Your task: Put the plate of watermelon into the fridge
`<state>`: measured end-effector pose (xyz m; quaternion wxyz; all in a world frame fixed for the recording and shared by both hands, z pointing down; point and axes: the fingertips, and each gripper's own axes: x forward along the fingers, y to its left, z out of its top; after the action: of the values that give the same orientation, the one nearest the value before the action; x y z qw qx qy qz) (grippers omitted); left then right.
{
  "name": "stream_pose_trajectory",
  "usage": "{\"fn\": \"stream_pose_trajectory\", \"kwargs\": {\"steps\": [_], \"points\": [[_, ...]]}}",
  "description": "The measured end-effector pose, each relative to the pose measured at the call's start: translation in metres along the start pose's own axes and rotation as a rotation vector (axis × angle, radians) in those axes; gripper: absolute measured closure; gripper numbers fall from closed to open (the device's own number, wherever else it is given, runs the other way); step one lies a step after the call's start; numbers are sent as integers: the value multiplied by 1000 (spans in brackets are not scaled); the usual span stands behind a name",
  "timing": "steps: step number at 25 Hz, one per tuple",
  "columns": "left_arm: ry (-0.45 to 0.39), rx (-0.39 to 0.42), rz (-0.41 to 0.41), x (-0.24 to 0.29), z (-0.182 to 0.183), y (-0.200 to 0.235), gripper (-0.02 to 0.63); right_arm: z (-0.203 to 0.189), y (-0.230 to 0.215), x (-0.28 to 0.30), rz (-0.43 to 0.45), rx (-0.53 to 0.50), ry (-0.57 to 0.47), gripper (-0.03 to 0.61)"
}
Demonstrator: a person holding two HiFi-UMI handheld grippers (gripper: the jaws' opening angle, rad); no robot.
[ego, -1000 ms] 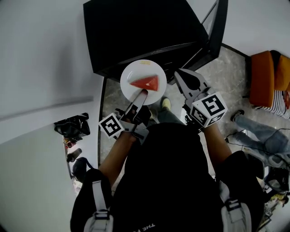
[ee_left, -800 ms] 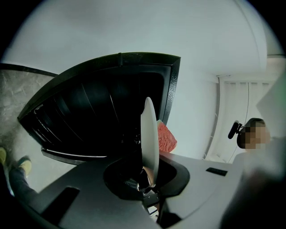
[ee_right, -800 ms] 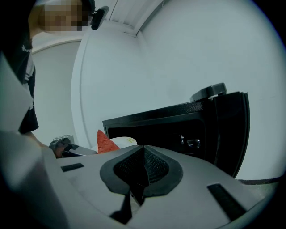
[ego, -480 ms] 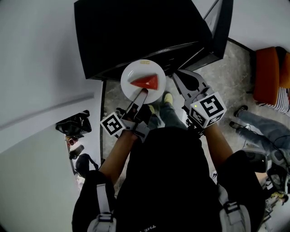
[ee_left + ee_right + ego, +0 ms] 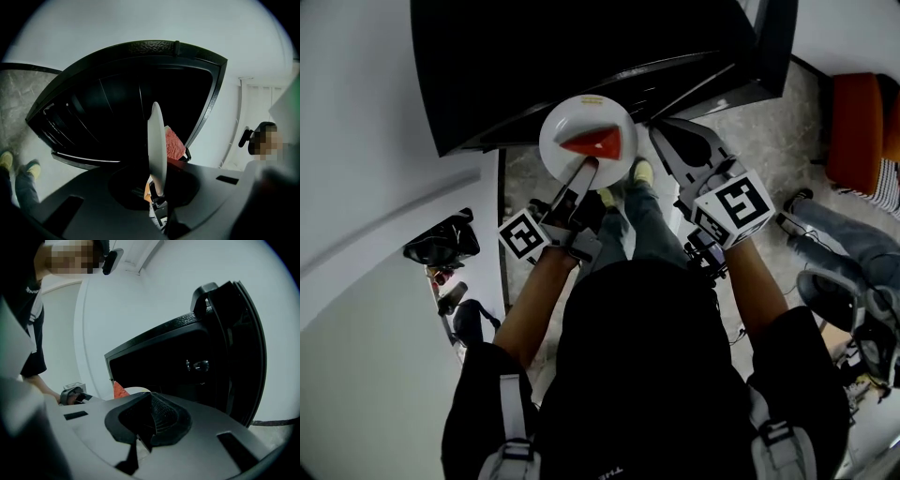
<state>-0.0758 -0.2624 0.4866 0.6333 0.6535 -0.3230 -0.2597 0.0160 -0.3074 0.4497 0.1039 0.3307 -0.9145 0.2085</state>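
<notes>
A white plate [image 5: 581, 127] carries a red wedge of watermelon [image 5: 595, 142]. My left gripper [image 5: 586, 169] is shut on the plate's near rim and holds it level just before the open front of the black fridge [image 5: 581, 66]. In the left gripper view the plate [image 5: 157, 140] stands edge-on between the jaws, with the watermelon [image 5: 173, 144] on its right face and the dark fridge interior [image 5: 117, 108] behind. My right gripper [image 5: 661, 128] hangs to the right of the plate, shut and holding nothing. Its own view shows the jaws [image 5: 151, 404] together and the plate [image 5: 136, 391] at the left.
The fridge door [image 5: 773, 42] stands swung open at the right, seen as [image 5: 234, 348]. On the stone floor [image 5: 769, 141] an orange seat [image 5: 858, 131] and a person's legs [image 5: 834, 262] lie to the right. A black bag [image 5: 441, 248] sits at the left by the white wall [image 5: 356, 141].
Both grippers and the plate have sunk a little and come closer to the fridge's opening, which fills more of the head view. The left grip on the plate is unchanged.
</notes>
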Motion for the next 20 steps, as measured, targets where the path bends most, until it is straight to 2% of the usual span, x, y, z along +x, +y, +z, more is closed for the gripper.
{"fn": "stream_pose_trajectory", "kwargs": {"steps": [5,20], "points": [[-1,-15,4,0,-1,6,580,-8,3,11,28,27,-6,565],[17,-5,-10,-1,-1,19,580,-13,11,30,70,22,-53,565]]}}
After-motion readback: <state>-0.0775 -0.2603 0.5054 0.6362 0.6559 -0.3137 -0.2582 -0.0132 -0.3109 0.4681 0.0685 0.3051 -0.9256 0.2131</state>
